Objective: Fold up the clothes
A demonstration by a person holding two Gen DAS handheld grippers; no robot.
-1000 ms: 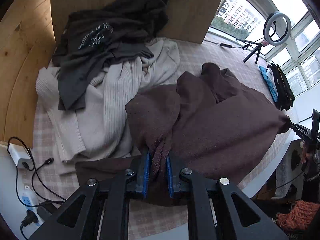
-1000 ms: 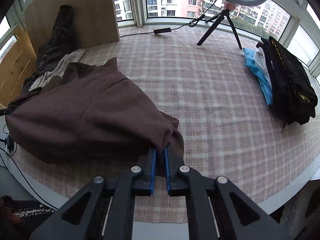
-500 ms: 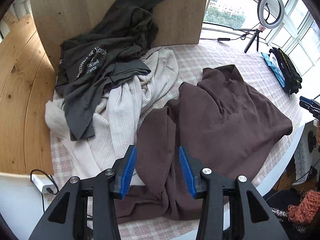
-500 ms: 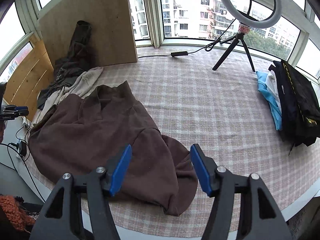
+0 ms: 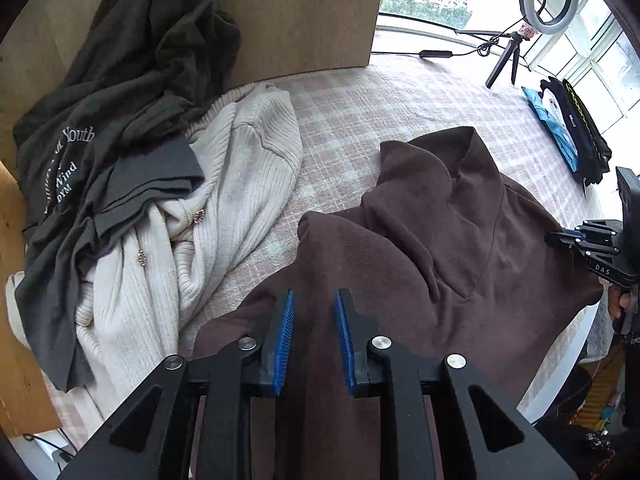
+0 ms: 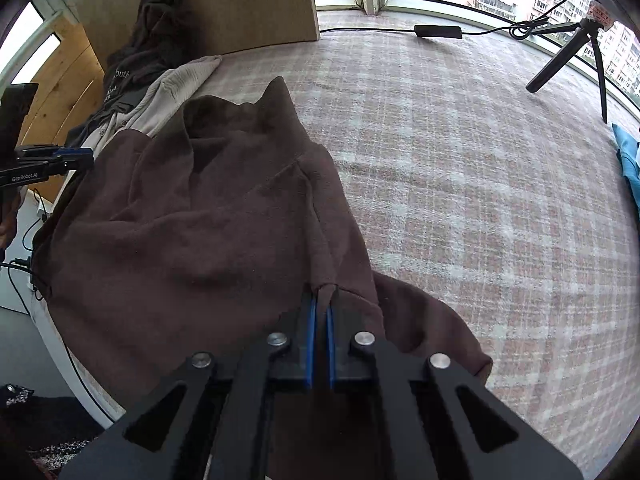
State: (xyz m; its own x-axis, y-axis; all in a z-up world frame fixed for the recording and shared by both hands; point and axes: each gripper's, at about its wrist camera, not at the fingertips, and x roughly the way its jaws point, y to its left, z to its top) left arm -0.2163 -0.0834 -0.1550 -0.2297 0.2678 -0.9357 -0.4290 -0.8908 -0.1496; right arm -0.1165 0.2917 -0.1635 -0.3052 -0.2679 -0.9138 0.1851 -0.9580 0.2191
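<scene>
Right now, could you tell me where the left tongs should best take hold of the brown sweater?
Take the near hem of the brown sweater, directly beneath the open left tongs, coming from above. The fabric lies flat there, so a pinch gathers one edge.

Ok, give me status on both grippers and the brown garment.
Left gripper open, hovering over the brown fleece top. Right gripper shut on its edge. Cream ribbed cardigan lies close on the left.
</scene>
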